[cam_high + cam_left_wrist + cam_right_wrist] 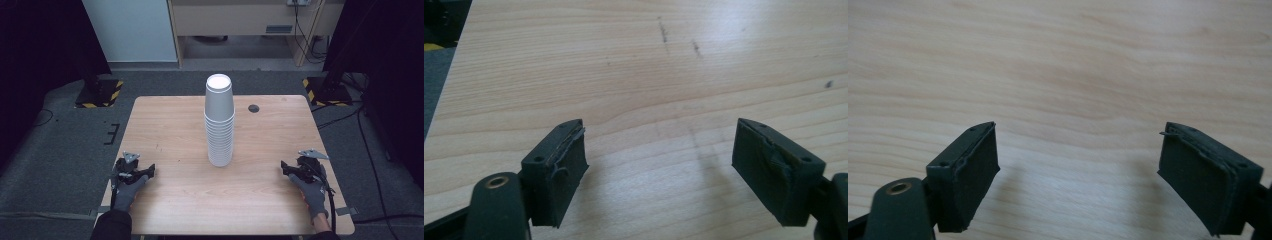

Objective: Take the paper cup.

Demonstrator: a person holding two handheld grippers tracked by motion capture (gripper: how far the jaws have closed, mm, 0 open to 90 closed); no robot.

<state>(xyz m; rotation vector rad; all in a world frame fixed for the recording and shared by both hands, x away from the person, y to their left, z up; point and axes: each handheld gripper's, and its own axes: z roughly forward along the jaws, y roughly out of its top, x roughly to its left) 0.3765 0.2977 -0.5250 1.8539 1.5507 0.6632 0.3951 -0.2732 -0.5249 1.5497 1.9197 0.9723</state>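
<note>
A light wooden rectangular table (175,130) stands on grey carpet, and its pale grain fills the background of both gripper views, marked in the left gripper view by a few faint dark scuffs. Near the middle of the tabletop, slightly toward the far edge, rises a tall upright stack of white paper cups (219,122) nested upside down, the topmost cup's flat base facing up; nothing touches the stack. Just beyond it, to its right in the high view, a small round dark cable grommet (254,108) sits in the wood. At the near left corner of the table a grey-gloved left hand (128,192) holds the left gripper (150,170), low over the wood and pointed inward toward the centre; its jaws stand wide apart with bare tabletop between them, and the black rubber pads (555,172) look worn at their edges. At the near right edge a grey-gloved right hand (312,192) holds the right gripper (284,166), also aimed inward, jaws likewise spread wide over bare wood. Both grippers are well apart from the cup stack, one on each side.
</note>
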